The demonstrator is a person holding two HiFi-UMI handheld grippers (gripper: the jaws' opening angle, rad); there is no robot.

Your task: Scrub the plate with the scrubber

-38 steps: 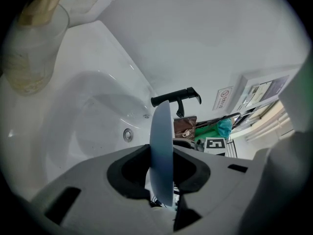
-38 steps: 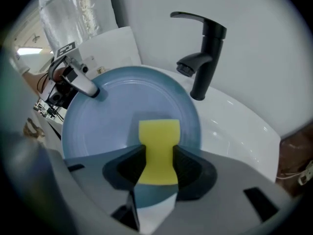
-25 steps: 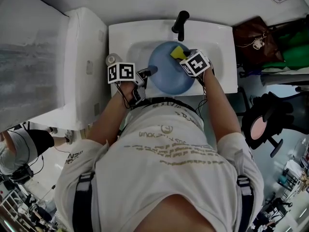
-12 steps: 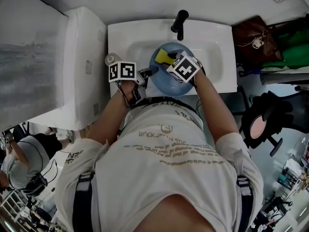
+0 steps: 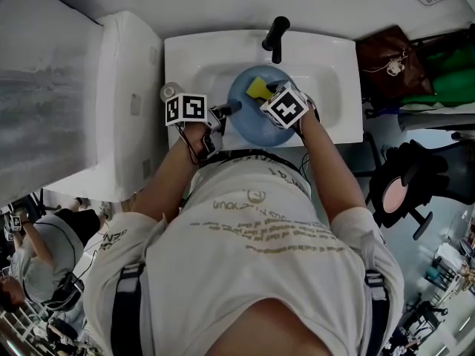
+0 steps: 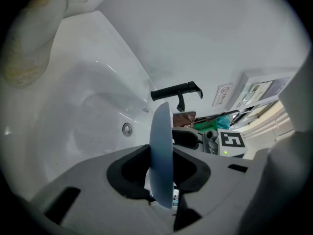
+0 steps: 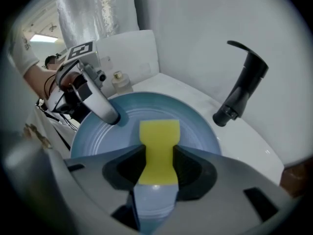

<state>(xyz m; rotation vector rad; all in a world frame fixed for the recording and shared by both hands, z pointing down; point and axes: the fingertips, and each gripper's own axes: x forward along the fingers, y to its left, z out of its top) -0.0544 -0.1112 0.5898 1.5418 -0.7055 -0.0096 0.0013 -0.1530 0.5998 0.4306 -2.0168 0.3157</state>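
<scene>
Status: left gripper (image 5: 230, 109) is clamped on the near-left rim of the blue plate (image 5: 249, 124), mid-frame in the head view. The plate sits over the white sink (image 5: 330, 65), just below the black faucet (image 5: 274, 35). Right gripper (image 7: 157, 168) is pinched tight on the yellow scrubber (image 7: 159, 136), squeezing it at its waist. The scrubber's free end lies on the plate face, toward the upper part of the plate.

Risks as I see them:
- The plate is held at a single rim point. Scrub force on the far side levers against that grip, so the plate can pivot in the jaws or slide out, drop into the basin and chip. It's worse if the glaze is wet. I can't tell whether the far rim rests on the sink, so assume no support.
- The scrubber is soft and already squashed narrow between the jaws. Push hard and it folds or creeps back, and then the hard jaw tips hit the plate instead of the foam.
- The scrubber is near the plate's upper edge. If a stroke overshoots the rim, the scrubber drops off the plate, the load vanishes and the right gripper lurches toward the faucet.
- The two grippers are close in the right gripper view. A stroke toward the left side of the plate could knock the left jaws and loosen the hold.

Suggest light pressure, short strokes, and working near the clamped rim first.
</scene>
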